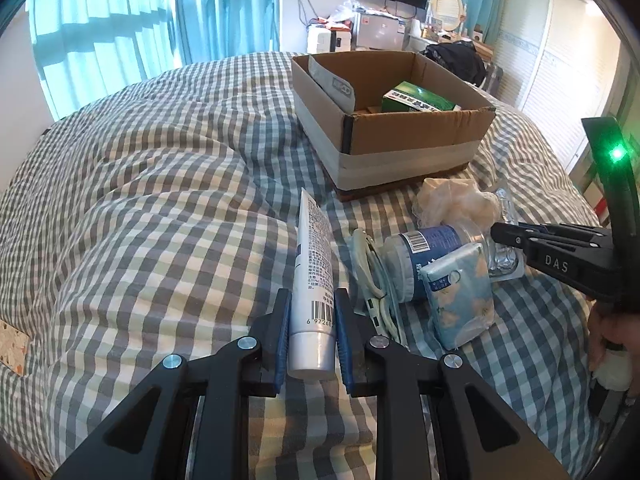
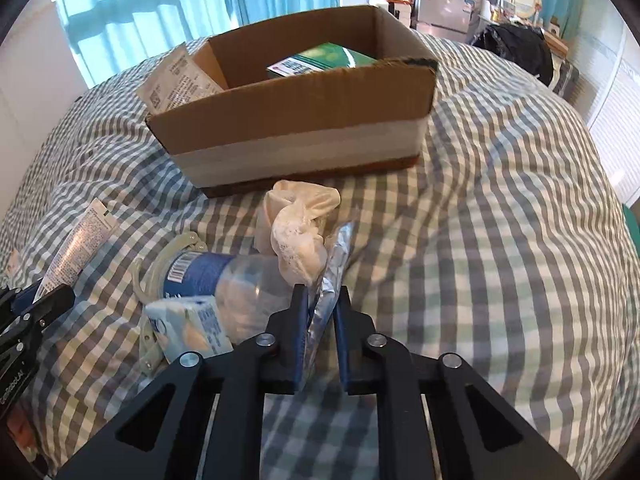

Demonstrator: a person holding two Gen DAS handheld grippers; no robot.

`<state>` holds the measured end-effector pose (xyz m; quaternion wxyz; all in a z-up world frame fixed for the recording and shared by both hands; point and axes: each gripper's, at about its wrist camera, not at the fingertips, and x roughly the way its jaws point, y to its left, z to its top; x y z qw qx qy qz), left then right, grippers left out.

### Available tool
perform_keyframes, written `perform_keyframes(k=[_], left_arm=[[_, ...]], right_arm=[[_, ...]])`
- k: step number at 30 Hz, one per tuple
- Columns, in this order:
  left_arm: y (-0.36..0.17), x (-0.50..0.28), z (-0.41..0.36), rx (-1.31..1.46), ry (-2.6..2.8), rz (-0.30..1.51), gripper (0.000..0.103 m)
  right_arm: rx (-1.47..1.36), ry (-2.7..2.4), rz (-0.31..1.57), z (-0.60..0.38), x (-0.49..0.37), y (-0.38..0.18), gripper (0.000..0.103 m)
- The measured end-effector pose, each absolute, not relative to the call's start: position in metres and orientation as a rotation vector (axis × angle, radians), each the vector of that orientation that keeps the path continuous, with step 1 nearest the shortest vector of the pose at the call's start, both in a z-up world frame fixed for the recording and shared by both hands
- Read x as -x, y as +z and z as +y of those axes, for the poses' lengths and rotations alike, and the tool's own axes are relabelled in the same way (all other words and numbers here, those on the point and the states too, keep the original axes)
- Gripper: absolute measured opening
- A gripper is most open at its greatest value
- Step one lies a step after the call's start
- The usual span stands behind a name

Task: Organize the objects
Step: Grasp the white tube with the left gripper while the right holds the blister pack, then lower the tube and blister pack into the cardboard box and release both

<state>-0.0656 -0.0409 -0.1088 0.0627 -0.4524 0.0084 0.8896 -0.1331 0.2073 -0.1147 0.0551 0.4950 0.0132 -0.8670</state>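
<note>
Both tools are matte black plastic linkages with triangular cut-outs and round silver screws at the pivots. The left gripper (image 1: 312, 320) and right gripper (image 2: 323, 316) carry blue-padded fingers (image 1: 283, 332). Seen from the left wrist, the right tool bears white "DAS" lettering, a green light, and bare skin of the person's hand (image 1: 610, 332).
</note>
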Motion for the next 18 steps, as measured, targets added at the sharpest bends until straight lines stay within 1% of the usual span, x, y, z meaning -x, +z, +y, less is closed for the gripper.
perform_keyframes(k=[4, 9, 13, 18], left_arm=[[-0.100, 0.063, -0.042, 1.356, 2.697, 0.019, 0.020], [-0.073, 0.052, -0.039, 1.276, 2.706, 0.008, 0.020], [-0.046, 0.045, -0.033, 1.202, 2.702, -0.017, 0.020], [0.001, 0.047, -0.024, 1.067, 2.708, -0.015, 0.021]], right_arm=[[-1.450, -2.654, 0.101, 0.203, 0.119, -0.100, 0.008], [-1.331, -2.694, 0.119, 0.203, 0.095, -0.062, 0.008], [-1.218, -2.727, 0.128, 0.204, 0.076, -0.024, 0.008], [-1.076, -2.760, 0.147, 0.204, 0.056, 0.023, 0.008]])
